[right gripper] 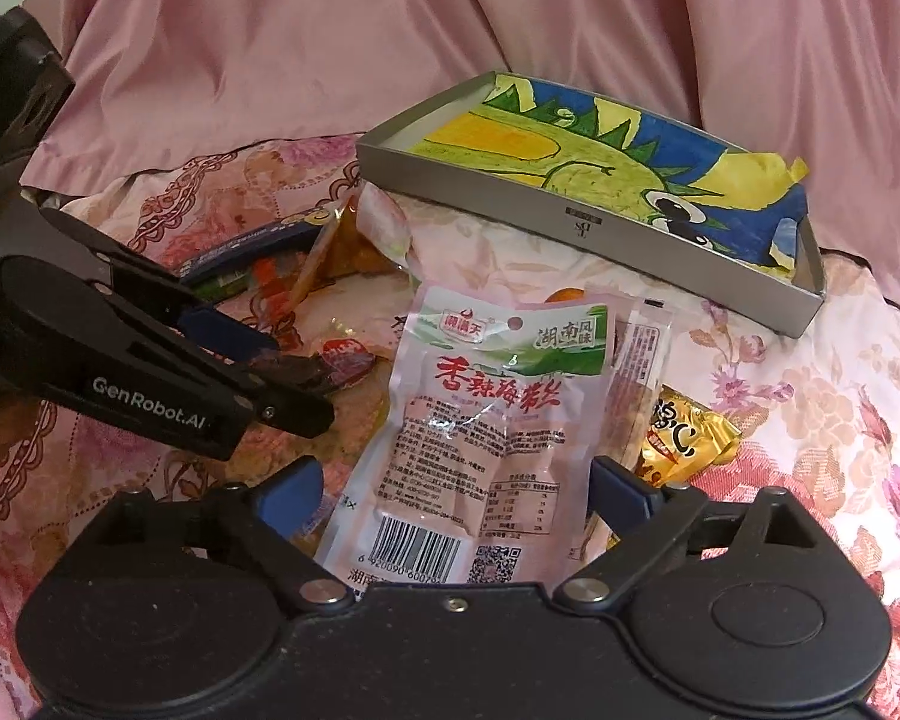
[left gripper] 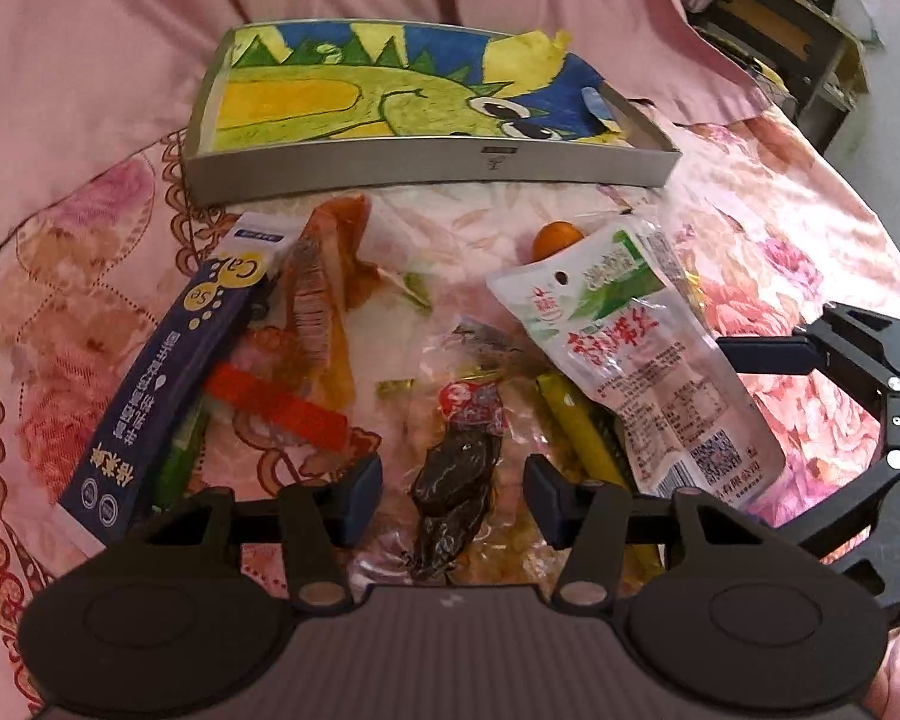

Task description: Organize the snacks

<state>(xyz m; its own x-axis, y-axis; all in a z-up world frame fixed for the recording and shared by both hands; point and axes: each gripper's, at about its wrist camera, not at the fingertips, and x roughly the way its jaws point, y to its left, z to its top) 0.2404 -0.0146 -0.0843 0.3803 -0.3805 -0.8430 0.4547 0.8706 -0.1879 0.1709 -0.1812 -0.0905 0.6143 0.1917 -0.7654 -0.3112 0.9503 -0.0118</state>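
Note:
My left gripper (left gripper: 453,498) hangs over a pile of snacks on a flowered bedsheet. A dark snack in a clear packet (left gripper: 459,462) lies between its blue pads, with a narrow gap on each side. In the right wrist view the left gripper (right gripper: 288,375) straddles that dark snack (right gripper: 297,369). My right gripper (right gripper: 456,492) stands wide open around the lower end of a white-and-green seaweed packet (right gripper: 480,420), which lies flat on the pile. One right finger (left gripper: 768,354) shows beside the seaweed packet (left gripper: 636,360). Behind the pile sits a grey tray (left gripper: 426,165) lined with a dragon drawing.
A navy box (left gripper: 168,372), an orange packet (left gripper: 324,300), a red strip (left gripper: 276,405), an orange ball (left gripper: 555,237) and a green stick (left gripper: 576,420) lie in the pile. A gold wrapper (right gripper: 684,432) sits right of it. A pink quilt (right gripper: 330,30) rises behind the tray (right gripper: 510,204).

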